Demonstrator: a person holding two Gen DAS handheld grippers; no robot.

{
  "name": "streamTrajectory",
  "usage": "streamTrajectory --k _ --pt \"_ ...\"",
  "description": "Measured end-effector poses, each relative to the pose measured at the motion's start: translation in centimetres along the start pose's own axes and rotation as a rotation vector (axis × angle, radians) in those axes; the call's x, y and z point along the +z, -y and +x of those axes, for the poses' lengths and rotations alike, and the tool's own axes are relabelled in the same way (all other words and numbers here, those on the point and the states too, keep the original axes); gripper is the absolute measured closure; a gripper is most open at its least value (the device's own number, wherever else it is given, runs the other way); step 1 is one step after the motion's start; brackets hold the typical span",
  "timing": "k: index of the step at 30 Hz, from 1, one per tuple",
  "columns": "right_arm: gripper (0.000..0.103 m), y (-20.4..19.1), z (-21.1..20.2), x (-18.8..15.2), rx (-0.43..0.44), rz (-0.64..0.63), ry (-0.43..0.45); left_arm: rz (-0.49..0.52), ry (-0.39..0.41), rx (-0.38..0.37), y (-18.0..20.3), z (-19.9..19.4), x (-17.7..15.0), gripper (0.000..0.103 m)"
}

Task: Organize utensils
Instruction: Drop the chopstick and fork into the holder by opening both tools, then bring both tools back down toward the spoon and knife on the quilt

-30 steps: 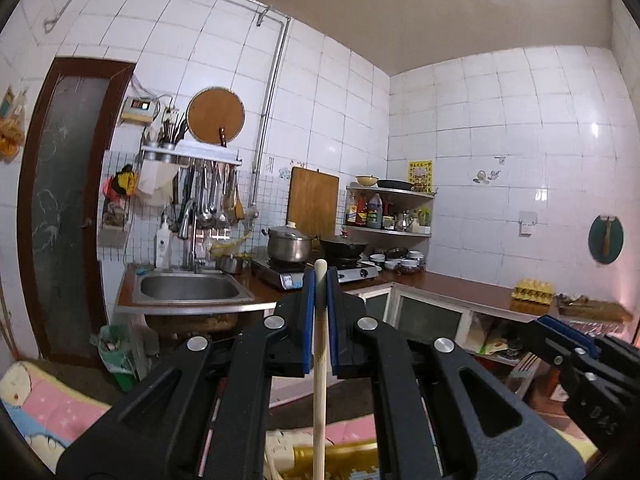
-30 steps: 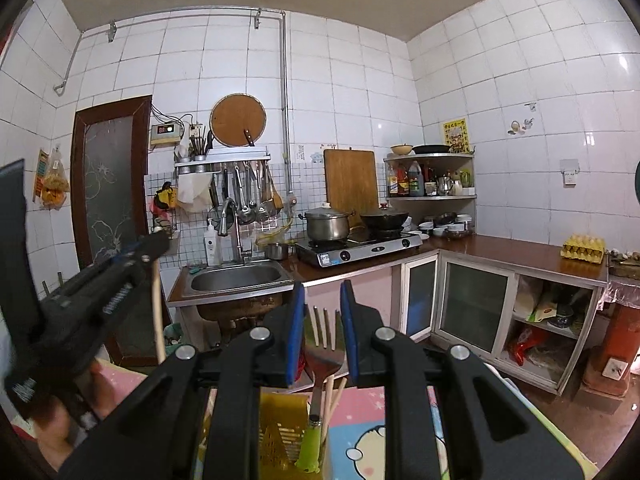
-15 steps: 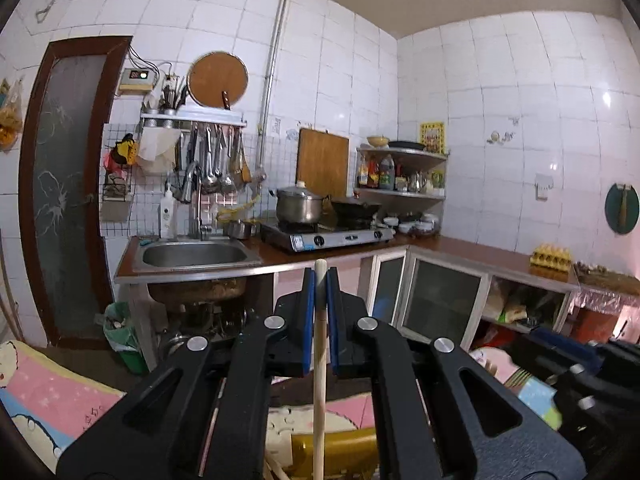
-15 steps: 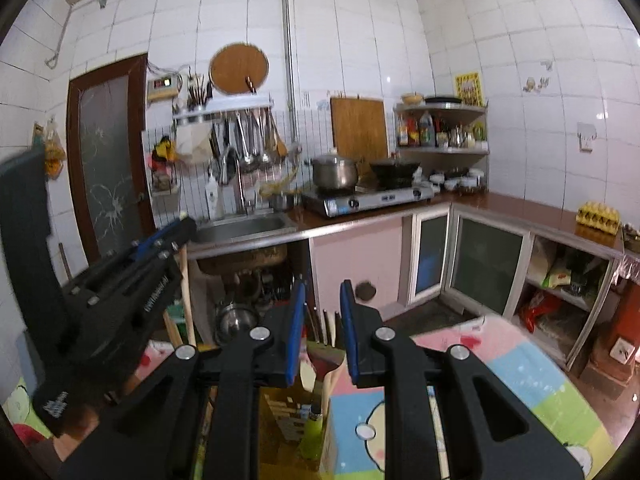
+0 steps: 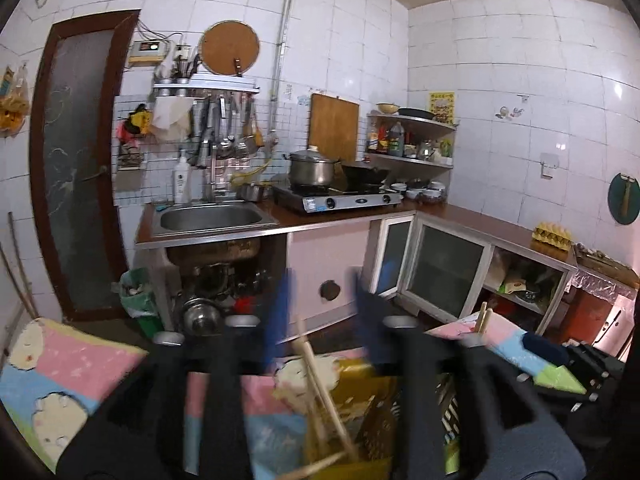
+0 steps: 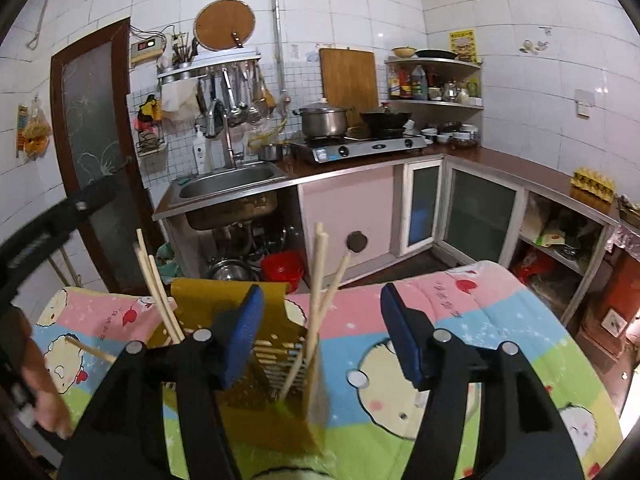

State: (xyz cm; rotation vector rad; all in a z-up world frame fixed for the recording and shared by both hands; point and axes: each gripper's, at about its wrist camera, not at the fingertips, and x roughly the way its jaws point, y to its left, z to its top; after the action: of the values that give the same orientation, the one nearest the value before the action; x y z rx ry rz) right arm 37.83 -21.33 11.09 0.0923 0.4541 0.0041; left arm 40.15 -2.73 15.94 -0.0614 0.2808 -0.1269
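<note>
A small home kitchen: white wall tiles [image 6: 520,40], a steel sink [image 6: 230,184] set in a brown counter [image 6: 516,168], a gas stove [image 6: 360,146] carrying a lidded pot [image 6: 324,120] and a wok [image 6: 386,118], ladles [image 6: 240,96] hanging on a rack, a cutting board [image 6: 349,80] leaning on the wall, bottles on a corner shelf [image 6: 436,102]

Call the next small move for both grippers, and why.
Probably lift both grippers straight up and clear of the yellow utensil holder. The right gripper has its jaws wide apart and empty, with wooden chopsticks standing loose in the holder between them. The left gripper, though blurred, also looks open, chopsticks leaning in the holder below it. Nothing is left to grip here.
</note>
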Motion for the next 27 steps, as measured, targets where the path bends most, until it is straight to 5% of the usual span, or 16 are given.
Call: streamTrajectory --k 4,10,17,27 --pt "0.043 0.4 -3.0 -1.4 -0.021 -0.012 -0.035 -0.026 -0.006 0.017 -1.9 -4.1 -0.2 0.027" --pt "0.041 0.9 -6.5 -7.7 -0.060 -0.003 -0.118 -0.021 -0.075 0.033 -3.4 -8.5 -3.9 0.010" --pt "0.041 0.9 -7.5 -15.3 -0.084 0.016 -0.245 -0.015 -0.206 0.035 -3.9 -11.0 -10.9 0.005" --pt "0.041 0.4 -6.7 -19.8 -0.132 0.037 -0.370 -0.017 -0.385 0.071 -4.1 -9.8 -17.5 0.005"
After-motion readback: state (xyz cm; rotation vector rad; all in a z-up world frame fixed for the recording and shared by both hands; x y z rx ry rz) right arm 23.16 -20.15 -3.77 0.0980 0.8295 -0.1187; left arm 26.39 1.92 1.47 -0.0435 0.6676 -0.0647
